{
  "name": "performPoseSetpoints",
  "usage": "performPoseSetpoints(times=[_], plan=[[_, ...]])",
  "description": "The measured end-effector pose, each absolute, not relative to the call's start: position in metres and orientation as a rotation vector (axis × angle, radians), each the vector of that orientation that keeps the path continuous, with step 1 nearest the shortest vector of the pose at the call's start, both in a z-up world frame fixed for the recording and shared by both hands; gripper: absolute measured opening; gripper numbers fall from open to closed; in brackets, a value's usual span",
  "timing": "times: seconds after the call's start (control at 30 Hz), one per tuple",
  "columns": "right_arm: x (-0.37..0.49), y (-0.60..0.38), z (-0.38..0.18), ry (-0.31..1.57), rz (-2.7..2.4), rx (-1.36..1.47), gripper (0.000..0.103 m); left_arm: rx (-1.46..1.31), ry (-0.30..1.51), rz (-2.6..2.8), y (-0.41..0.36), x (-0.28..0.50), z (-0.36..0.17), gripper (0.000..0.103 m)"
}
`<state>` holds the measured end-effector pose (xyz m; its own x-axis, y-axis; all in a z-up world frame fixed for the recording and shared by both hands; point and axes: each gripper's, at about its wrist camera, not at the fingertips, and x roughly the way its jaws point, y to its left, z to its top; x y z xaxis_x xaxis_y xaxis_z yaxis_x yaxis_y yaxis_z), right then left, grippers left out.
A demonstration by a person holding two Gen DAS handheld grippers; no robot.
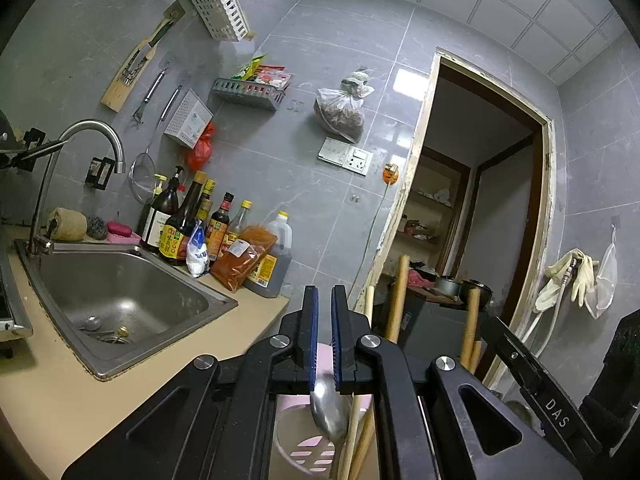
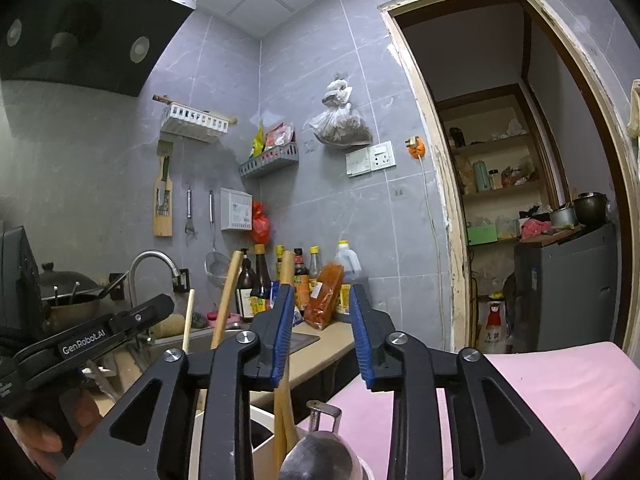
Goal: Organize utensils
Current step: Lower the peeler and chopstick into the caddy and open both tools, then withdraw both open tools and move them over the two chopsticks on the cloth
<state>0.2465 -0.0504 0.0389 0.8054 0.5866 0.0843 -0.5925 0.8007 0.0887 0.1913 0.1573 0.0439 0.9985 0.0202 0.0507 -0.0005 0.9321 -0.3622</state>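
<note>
Left claw grips a metal spoon, handle hidden between pads. Right claw stands open, empty; wooden handles partly obscured in the holder.

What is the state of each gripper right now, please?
Left gripper: closed, nothing visibly between its pads.
Right gripper: open, holding nothing.

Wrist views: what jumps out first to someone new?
The left claw fills the low centre of its view, its blue pads nearly shut above a metal ladle in a pink utensil holder. The right claw stands open, a wooden handle rising beside its left pad. Behind sit the steel sink and sauce bottles.
</note>
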Motion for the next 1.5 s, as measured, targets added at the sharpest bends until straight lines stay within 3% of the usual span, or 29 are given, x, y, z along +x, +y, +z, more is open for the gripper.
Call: performPoseSetpoints(times=[0.07, 0.17, 0.23, 0.33, 0.4, 0.47, 0.53, 0.6, 0.7, 0.77, 0.83, 1.13, 1.5], plan=[[0.245, -0.049, 0.040, -0.058, 0.634, 0.109, 0.033, -0.362, -0.055, 0.019, 0.157, 0.191, 0.048, 0.011], [0.241, -0.049, 0.043, -0.072, 0.640, 0.111, 0.047, -0.351, -0.035, 0.019, 0.159, 0.193, 0.060, 0.029], [0.238, -0.050, 0.047, -0.082, 0.641, 0.117, 0.047, -0.354, -0.027, 0.022, 0.160, 0.193, 0.068, 0.032], [0.232, -0.053, 0.056, -0.088, 0.629, 0.117, 0.050, -0.339, 0.003, 0.027, 0.158, 0.190, 0.079, 0.045], [0.228, -0.058, 0.063, -0.081, 0.614, 0.107, 0.056, -0.325, 0.016, 0.025, 0.153, 0.184, 0.084, 0.053], [0.221, -0.065, 0.067, -0.080, 0.606, 0.099, 0.071, -0.298, 0.032, 0.018, 0.145, 0.180, 0.088, 0.057], [0.212, -0.077, 0.071, -0.076, 0.582, 0.083, 0.077, -0.266, 0.046, -0.010, 0.133, 0.174, 0.092, 0.066], [0.206, -0.087, 0.074, -0.067, 0.560, 0.063, 0.081, -0.237, 0.047, -0.040, 0.119, 0.167, 0.094, 0.081], [0.192, -0.110, 0.080, -0.056, 0.522, 0.035, 0.091, -0.196, 0.049, -0.088, 0.098, 0.158, 0.095, 0.087], [0.183, -0.129, 0.084, -0.047, 0.495, 0.026, 0.101, -0.173, 0.064, -0.124, 0.083, 0.156, 0.094, 0.090], [0.174, -0.148, 0.088, -0.037, 0.464, 0.020, 0.103, -0.150, 0.083, -0.167, 0.066, 0.154, 0.093, 0.091], [0.157, -0.230, 0.086, 0.093, 0.314, -0.039, 0.103, -0.037, 0.219, -0.349, -0.008, 0.163, 0.072, 0.092], [0.165, -0.282, 0.031, 0.408, 0.225, -0.061, 0.099, 0.043, 0.554, -0.485, -0.081, 0.213, 0.020, 0.092]])
